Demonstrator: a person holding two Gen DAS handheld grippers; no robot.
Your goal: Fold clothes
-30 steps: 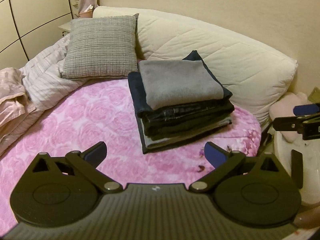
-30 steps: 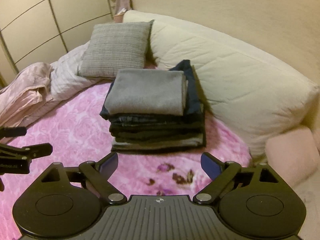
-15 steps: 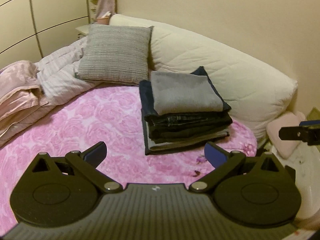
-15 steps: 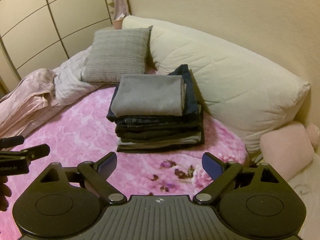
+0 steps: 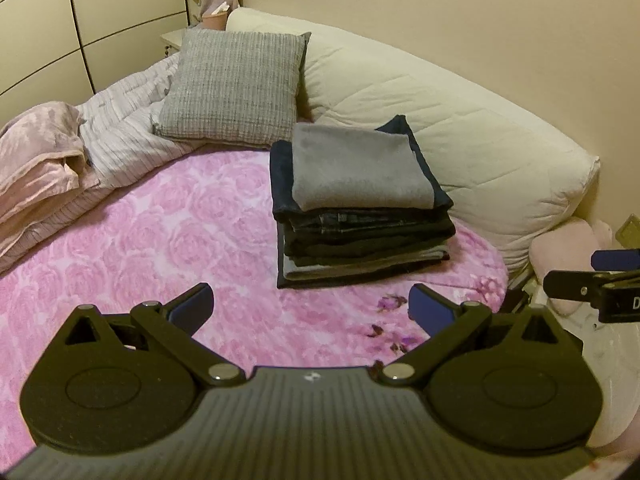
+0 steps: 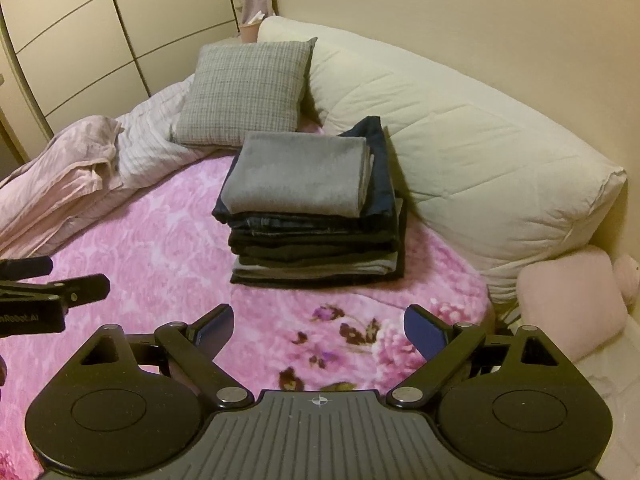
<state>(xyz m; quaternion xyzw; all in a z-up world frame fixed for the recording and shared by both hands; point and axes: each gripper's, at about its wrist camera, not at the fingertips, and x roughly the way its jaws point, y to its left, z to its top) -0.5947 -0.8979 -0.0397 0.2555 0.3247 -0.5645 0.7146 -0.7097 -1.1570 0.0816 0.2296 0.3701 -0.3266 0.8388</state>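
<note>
A neat stack of folded clothes (image 5: 360, 216) (image 6: 312, 224) rests on the pink rose bedspread (image 5: 160, 240) (image 6: 160, 248). A grey folded garment (image 5: 356, 168) (image 6: 300, 176) lies on top, with dark jeans and grey pieces under it. My left gripper (image 5: 310, 308) hangs open above the bedspread, well short of the stack, with nothing between its fingers. My right gripper (image 6: 318, 324) is open too, empty, near the bed's front edge. In the left wrist view the right gripper's finger (image 5: 592, 284) juts in from the right. In the right wrist view the left gripper's finger (image 6: 60, 288) shows at the left.
A grey cushion (image 5: 236, 88) (image 6: 248, 92) leans on a long cream bolster (image 5: 460, 132) (image 6: 480, 140) behind the stack. A striped duvet (image 5: 120, 136) and a crumpled pink blanket (image 5: 36, 160) (image 6: 60, 172) lie at the left. A small pink pillow (image 6: 572, 304) sits off the bed's right edge.
Both grippers have drawn back from the stack, which now looks smaller and farther away. More of the bedspread and wardrobe shows. Both stay open.
</note>
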